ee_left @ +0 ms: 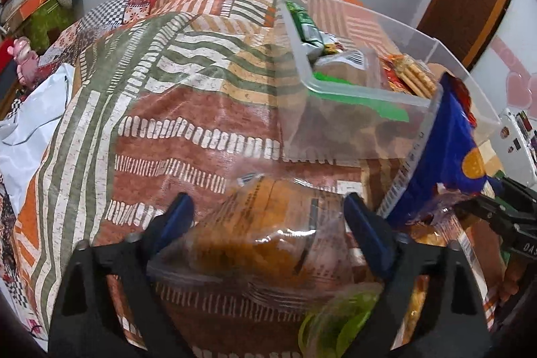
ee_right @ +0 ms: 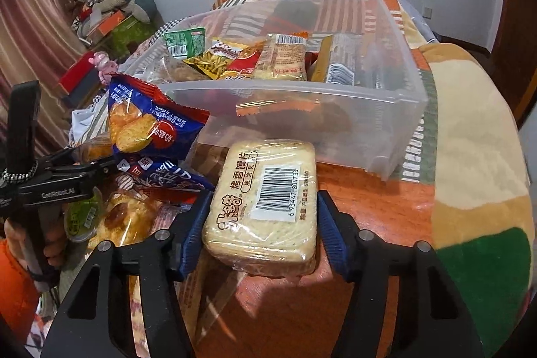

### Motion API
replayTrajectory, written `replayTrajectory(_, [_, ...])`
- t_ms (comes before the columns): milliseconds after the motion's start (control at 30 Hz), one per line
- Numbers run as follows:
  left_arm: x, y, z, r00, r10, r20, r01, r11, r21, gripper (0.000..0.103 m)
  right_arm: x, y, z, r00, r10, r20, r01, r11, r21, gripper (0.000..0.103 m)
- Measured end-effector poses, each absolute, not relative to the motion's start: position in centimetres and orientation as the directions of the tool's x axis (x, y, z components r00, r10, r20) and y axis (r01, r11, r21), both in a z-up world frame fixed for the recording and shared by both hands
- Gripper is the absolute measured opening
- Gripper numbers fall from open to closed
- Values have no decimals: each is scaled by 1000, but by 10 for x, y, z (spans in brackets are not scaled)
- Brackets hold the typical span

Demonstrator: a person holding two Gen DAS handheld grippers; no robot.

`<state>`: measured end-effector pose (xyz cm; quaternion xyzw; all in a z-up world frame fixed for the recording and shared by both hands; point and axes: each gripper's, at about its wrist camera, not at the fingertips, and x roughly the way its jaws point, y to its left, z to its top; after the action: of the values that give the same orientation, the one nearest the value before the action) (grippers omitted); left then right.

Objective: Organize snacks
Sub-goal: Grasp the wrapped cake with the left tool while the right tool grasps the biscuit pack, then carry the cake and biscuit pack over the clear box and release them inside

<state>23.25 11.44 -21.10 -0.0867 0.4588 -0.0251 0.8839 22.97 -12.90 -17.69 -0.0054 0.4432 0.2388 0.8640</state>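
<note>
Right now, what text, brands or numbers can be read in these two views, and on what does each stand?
"烤香馍片" and barcode number "6 93447 804733": cracker pack between the right gripper fingers.
"GenRobot.AI": left gripper body, seen from the right wrist.
"Kaka": yellow snack bag in the clear bin.
Blue biscuit bag: print upside down, not readable with certainty.
Left wrist view: bag print blurred, unreadable.

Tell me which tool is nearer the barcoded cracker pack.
Right. The right tool straddles the cracker pack, pads at its sides; the left tool sits off beside the snack pile.
</note>
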Motion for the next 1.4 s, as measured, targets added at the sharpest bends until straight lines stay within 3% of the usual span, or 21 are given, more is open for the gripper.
replayTrajectory(67, [229, 114, -211, 583, -131, -802, -27, 983, -180, 77, 228, -132, -175, 500, 404, -766, -418, 887, 194, 54])
replayTrajectory(367, [215, 119, -197, 596, -100, -796, -48, 986, -160, 65, 216, -152, -170, 515, 394, -761, -405, 895, 189, 53])
replayTrajectory(700, [195, 119, -155, 664, -61, -745, -56, 990, -130, 65, 204, -170, -148, 548, 422, -723, -381, 895, 233, 53])
replayTrajectory(1400, [226, 72, -63, 780, -133, -611, 57, 988, -143, 65, 220, -174, -81, 702, 458, -545, -389, 888, 246, 53])
